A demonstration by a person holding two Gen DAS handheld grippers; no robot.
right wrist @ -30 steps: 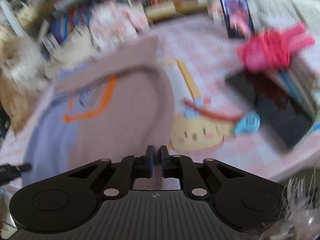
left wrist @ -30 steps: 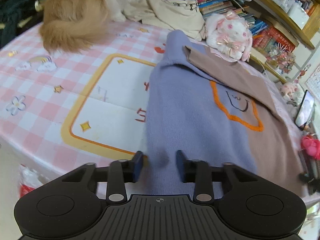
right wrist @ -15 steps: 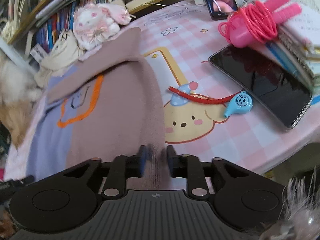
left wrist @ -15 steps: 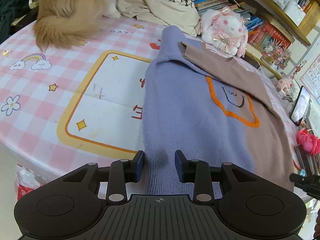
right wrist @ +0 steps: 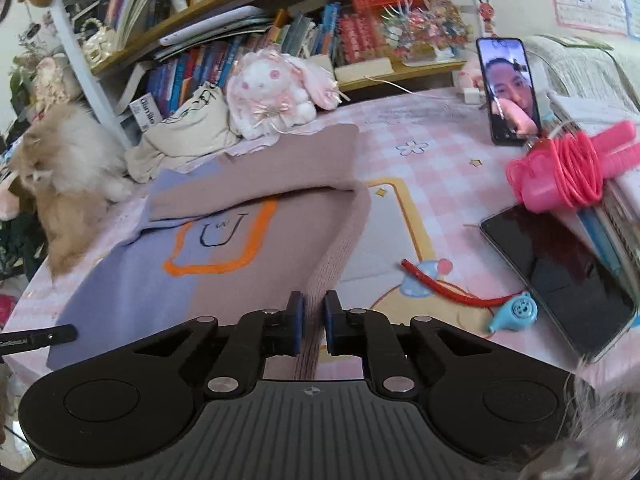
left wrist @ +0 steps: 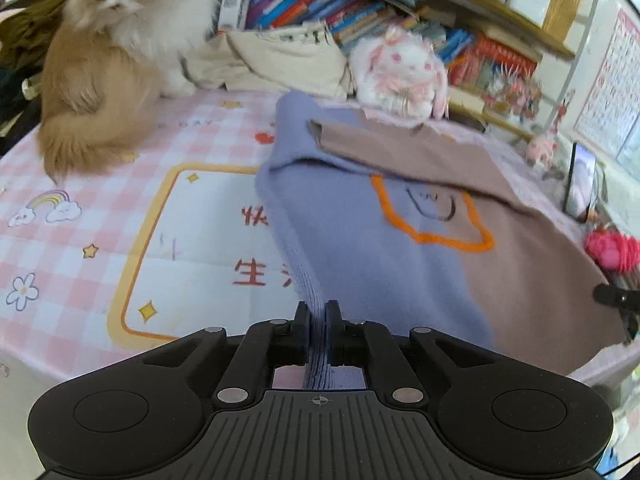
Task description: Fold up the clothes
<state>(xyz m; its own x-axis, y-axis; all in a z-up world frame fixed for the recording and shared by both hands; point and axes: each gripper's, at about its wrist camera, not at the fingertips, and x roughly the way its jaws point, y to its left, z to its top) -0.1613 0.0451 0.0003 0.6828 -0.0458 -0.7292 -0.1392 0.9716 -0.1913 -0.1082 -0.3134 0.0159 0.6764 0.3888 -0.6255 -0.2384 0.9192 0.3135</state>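
Note:
A knit sweater (left wrist: 360, 248), half purple and half brown with an orange outlined patch, lies on the pink checked table (left wrist: 80, 240), its brown sleeve folded across the chest. In the left wrist view my left gripper (left wrist: 318, 312) is at the near purple hem, jaws closing, with the ribbed edge pinched between the pads. In the right wrist view the sweater (right wrist: 248, 272) shows its brown side. My right gripper (right wrist: 313, 304) is at the near brown hem, jaws closing, with the fabric edge between the pads.
A fluffy ginger cat (left wrist: 104, 80) sits at the table's far left. A white plush rabbit (left wrist: 400, 68) and a cream bag (left wrist: 280, 56) lie behind the sweater. To the right lie a dark phone (right wrist: 560, 276), a blue whistle (right wrist: 516, 312) and a pink skipping rope (right wrist: 572, 168).
Both grippers' jaws have closed from open onto the sweater's near hem, left on the purple side, right on the brown. The cat has turned its head toward the table.

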